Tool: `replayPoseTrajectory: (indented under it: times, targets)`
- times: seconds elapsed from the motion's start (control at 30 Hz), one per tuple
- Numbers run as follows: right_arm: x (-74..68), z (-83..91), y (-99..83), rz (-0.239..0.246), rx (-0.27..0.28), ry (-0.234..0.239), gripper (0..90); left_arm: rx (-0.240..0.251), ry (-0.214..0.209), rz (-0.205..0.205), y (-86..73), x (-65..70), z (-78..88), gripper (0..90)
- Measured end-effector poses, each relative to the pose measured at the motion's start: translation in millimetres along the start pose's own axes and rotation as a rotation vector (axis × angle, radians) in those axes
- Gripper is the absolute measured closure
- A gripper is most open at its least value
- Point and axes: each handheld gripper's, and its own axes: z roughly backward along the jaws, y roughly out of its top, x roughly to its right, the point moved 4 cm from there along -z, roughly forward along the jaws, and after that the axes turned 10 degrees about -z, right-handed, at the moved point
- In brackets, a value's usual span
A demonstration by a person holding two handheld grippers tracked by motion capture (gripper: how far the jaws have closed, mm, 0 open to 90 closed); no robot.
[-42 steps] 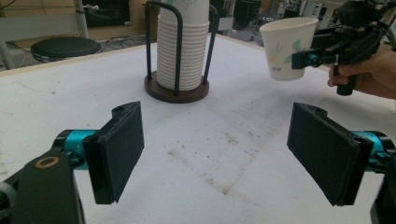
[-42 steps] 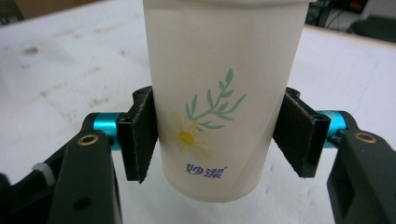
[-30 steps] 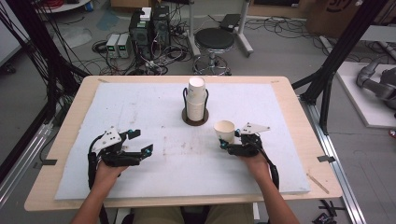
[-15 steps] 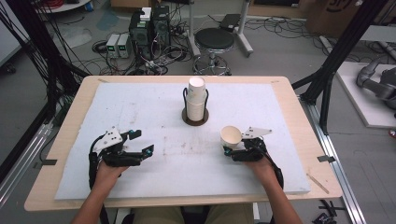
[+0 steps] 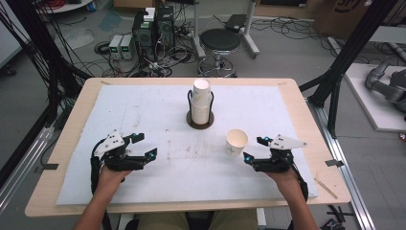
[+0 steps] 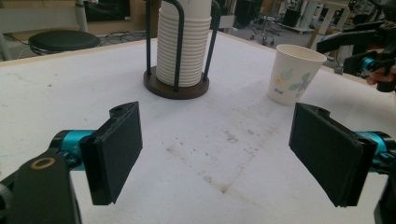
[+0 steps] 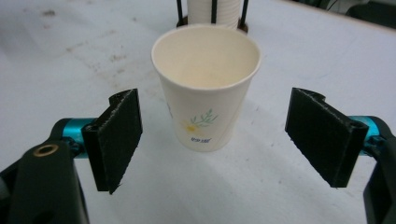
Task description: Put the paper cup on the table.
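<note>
Right gripper view looks out between the right gripper's (image 7: 212, 140) two black pads, which have just been opening and now stand wide with nothing gripped, the paper cup (image 7: 205, 84) standing upright just beyond them on the white mat (image 7: 303, 51), free of both pads. A second ago that cup sat against the gripper (so I'd judge it set down and released), while the left gripper (image 6: 224, 144) idles wide open and empty. From its view you can count the ribbed cup stack (image 6: 183, 46) in its holder and see the cup's leaf print; the high view flattens both.

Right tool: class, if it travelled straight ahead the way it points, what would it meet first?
Probably the single white paper cup with a flower print, standing between and just beyond the open right tool.
</note>
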Motion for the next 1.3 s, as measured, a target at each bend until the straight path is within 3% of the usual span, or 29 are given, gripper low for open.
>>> replayPoseTrajectory:
  times: [0.17,0.47,0.67,1.3]
  targets:
    - [1.8,21.0,6.7,0.003,0.078,-0.018,19.2,0.029,0.006,-0.001,2.9,0.4,3.3,16.7]
    - [6.6,35.8,1.5,-0.018,0.094,-0.037,19.3,0.037,0.024,-0.009,3.7,-0.6,9.2,16.6]
    - [4.6,44.4,4.2,-0.005,0.112,-0.053,19.3,0.049,0.041,-0.012,4.9,0.0,16.7,16.8]
    - [4.5,42.6,1.4,-0.008,0.099,-0.043,19.3,0.048,0.030,-0.013,4.2,1.2,14.8,16.9]
